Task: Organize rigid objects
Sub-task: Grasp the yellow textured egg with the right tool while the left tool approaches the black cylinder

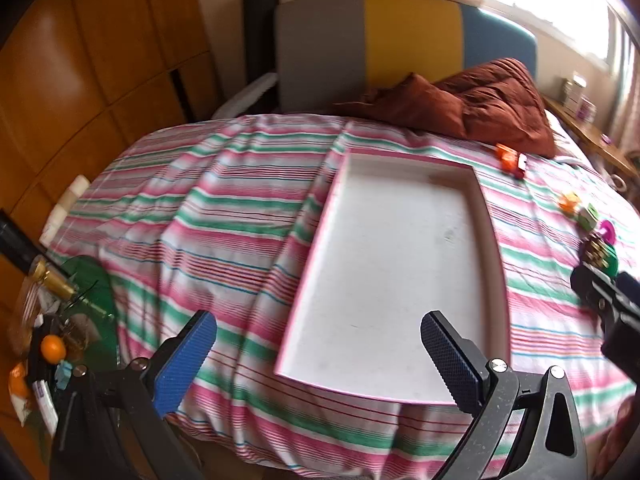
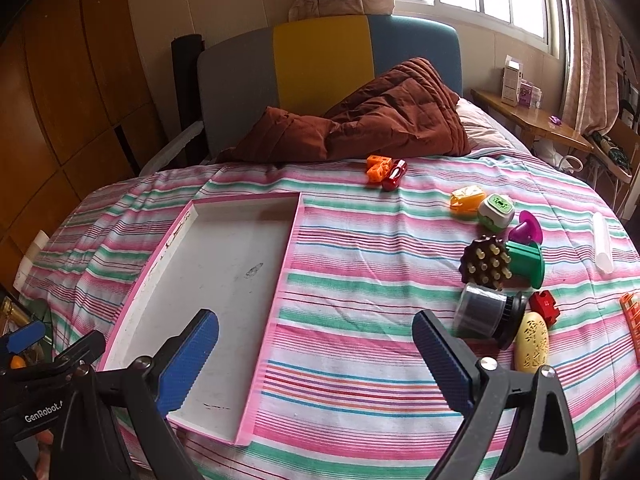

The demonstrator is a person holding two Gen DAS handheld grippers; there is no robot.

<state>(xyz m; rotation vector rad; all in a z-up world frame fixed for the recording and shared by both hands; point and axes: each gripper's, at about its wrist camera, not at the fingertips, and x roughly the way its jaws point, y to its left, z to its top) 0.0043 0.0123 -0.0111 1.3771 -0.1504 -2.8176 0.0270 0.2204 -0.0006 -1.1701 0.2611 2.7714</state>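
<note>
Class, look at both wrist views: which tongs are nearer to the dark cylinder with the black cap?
Right. The right tongs stand open beside the dark cylinder, which lies just past one fingertip. The left tongs are open over the tray, well away on its far side.

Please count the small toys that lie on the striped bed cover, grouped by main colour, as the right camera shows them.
Orange: 3
Red: 2
Green: 2
Purple: 1
Black or dark: 2
Yellow: 1
Clear: 1
Total: 12
</note>
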